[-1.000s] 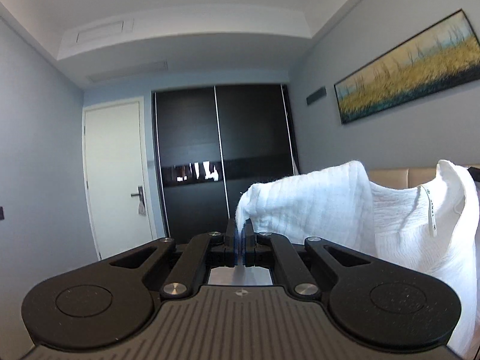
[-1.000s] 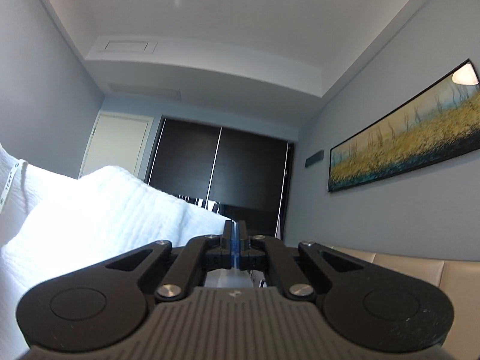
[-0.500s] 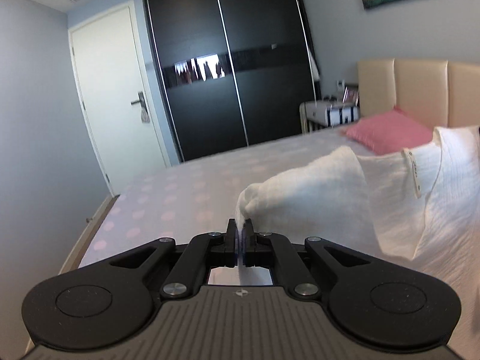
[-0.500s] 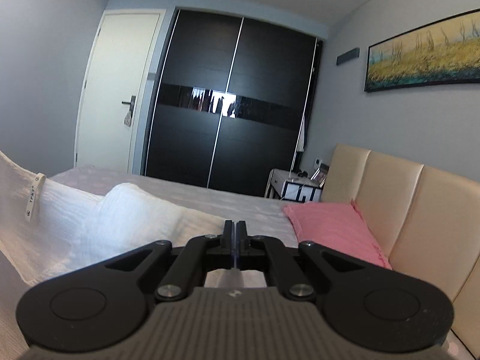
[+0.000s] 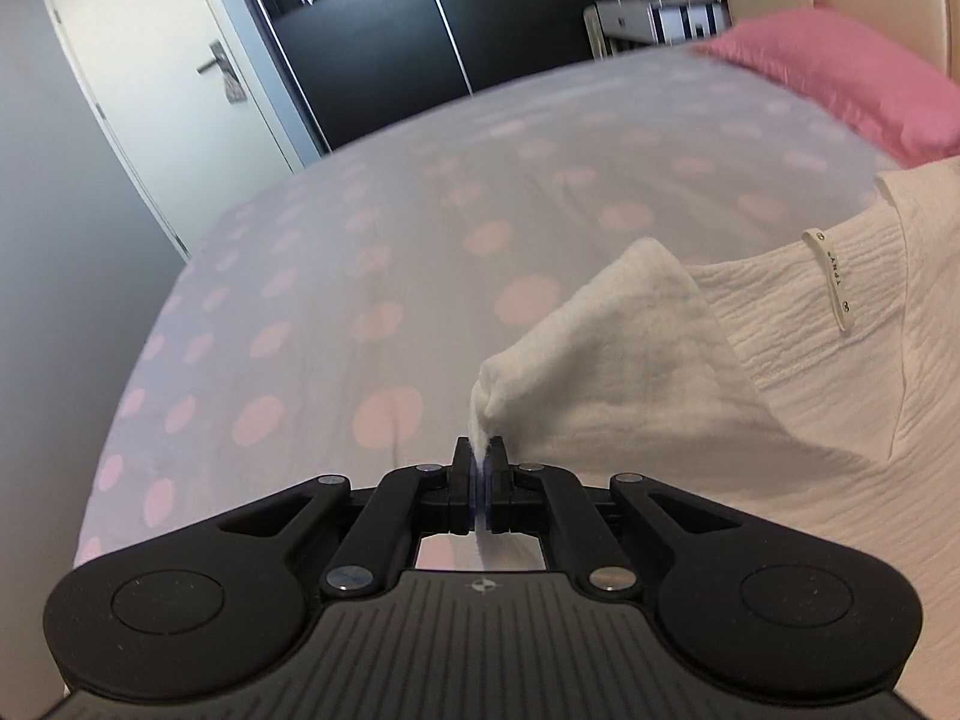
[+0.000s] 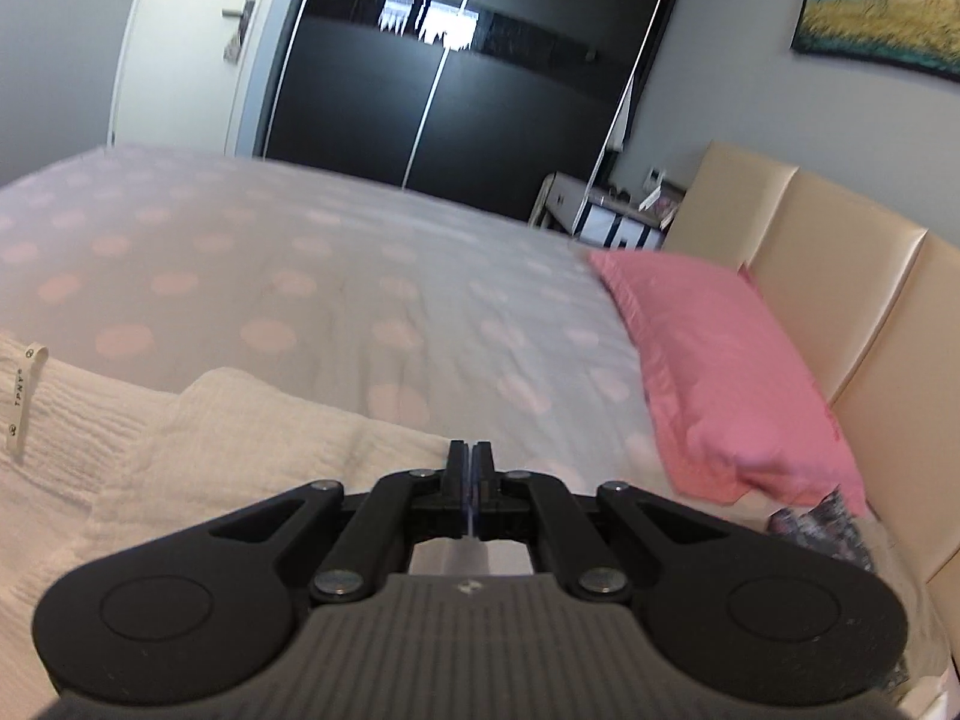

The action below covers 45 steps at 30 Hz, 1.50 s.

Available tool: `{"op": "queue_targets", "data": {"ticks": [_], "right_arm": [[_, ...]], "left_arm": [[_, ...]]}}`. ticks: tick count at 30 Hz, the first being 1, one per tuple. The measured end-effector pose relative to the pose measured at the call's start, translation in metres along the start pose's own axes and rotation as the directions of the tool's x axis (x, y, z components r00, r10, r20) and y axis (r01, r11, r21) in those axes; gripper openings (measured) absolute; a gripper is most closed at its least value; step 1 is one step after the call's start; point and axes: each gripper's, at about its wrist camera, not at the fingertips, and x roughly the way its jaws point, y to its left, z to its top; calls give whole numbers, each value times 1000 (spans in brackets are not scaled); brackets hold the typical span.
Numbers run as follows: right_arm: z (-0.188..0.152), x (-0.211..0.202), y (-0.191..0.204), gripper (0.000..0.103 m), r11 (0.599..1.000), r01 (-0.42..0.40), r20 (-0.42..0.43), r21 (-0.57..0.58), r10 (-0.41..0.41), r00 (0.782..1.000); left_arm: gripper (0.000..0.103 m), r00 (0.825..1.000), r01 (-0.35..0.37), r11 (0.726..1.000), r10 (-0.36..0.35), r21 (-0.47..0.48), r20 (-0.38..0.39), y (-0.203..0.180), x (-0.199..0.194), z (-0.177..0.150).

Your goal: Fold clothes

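Fingers (image 5: 480, 468) of both grippers pinch one white garment (image 5: 780, 360) beside one pink pillow (image 6: 732, 372).

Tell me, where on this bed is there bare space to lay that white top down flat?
The polka-dot bedspread lies bare from the white garment out toward the door and wardrobe. It is crowded toward the headboard, where the pink pillow lies with some dark patterned fabric beside it.
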Motion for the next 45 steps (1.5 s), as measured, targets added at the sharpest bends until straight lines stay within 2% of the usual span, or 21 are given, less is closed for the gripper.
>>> {"op": "queue_targets", "data": {"ticks": [6,8,11,12,13,14,16,23,29,35,41,45], "right_arm": [[-29,61,26,1,1000,-8,-116,-10,6,993],[-29,75,27,1,1000,-21,-138,-17,19,990],[-33,84,30,3,999,-23,-157,-28,19,987],[-30,84,28,9,999,-15,-156,-37,9,988],[-29,82,26,16,999,-8,-156,-37,2,988],[-29,78,23,27,999,-1,-155,-33,-4,988],[-25,69,12,29,1000,-2,-154,-7,1,988],[-27,22,-26,31,1000,-4,-162,18,7,987],[-54,-31,-57,36,1000,-21,-208,-11,18,978],[-99,-80,-86,39,999,-45,-314,-7,41,948],[-148,-101,-107,41,994,-61,-450,85,93,888],[-180,-105,-112,43,981,-95,-503,166,168,848]], "left_arm": [[6,996,34,999,-31,33,-87,-11,52,-7],[14,994,45,998,-41,37,-104,-13,63,-11],[20,989,52,997,-44,51,-143,-15,70,-16],[22,989,43,997,-34,60,-147,-15,70,-18],[29,989,36,997,-26,66,-147,-14,68,-20],[37,990,36,997,-26,67,-140,-12,62,-22],[44,992,37,997,-29,66,-124,-7,51,-25],[44,992,41,999,-37,28,-119,23,-10,-45],[44,988,47,999,-48,-11,-150,41,-63,-80],[44,974,76,993,-93,-87,-209,48,-96,-130],[45,942,138,962,-201,-234,-269,43,-99,-184],[45,917,181,950,-256,-255,-305,32,-99,-208]]}}
